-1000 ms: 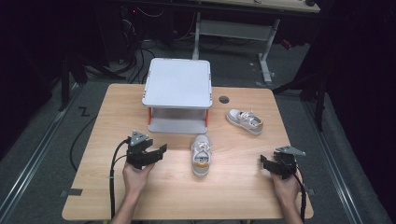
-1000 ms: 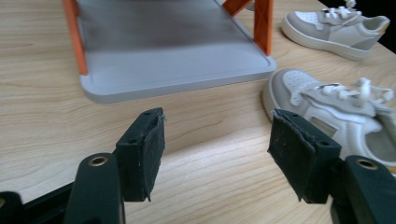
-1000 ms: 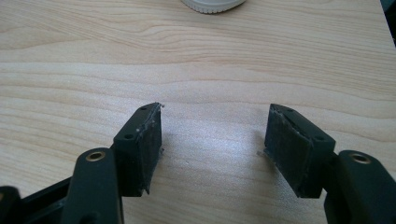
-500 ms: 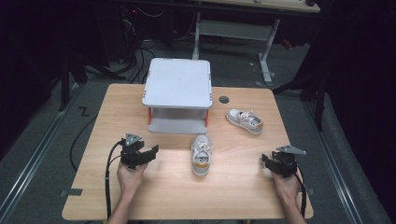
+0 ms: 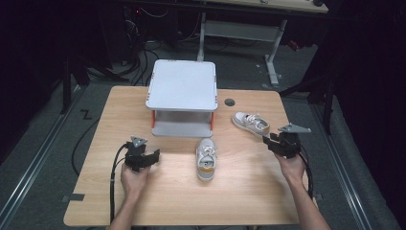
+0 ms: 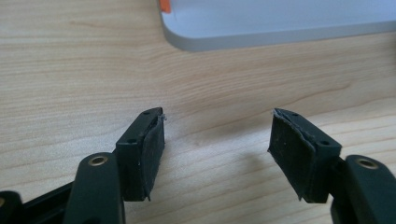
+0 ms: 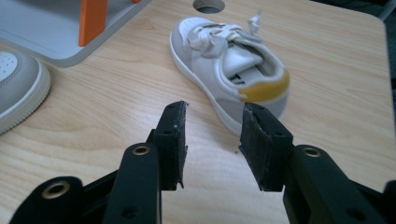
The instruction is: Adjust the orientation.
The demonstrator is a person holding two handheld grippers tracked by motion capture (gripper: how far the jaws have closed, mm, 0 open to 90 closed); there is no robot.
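**Right gripper lines up on the far sneaker**

Evidently the work in hand is the pair of shoes. The right gripper (image 5: 281, 142) hovers just short of the sneaker with the yellow heel tab (image 7: 231, 70), which lies on the table (image 5: 249, 201) near the right edge, its heel toward the jaws; those jaws stand apart with nothing between them. The left gripper (image 6: 217, 140) rests over bare wood in front of the shelf rack (image 5: 182, 91), jaws wide apart and empty. A second sneaker (image 5: 206, 158) lies mid-table, toe toward the rack.

Risks, as a judgement: the heel collar is soft fabric over padding, so a pinch there may fold the wall and let the shoe swing or drop. Loose white laces could snag on a jaw corner. A low approach could shove the rubber sole along the smooth wood instead of gripping it.

Materials: grey-white canvas or leather uppers, pale rubber soles, a light wood-grain table, a matte grey rack with rounded corners and orange posts, black jaws faced with rough, frayed pads.
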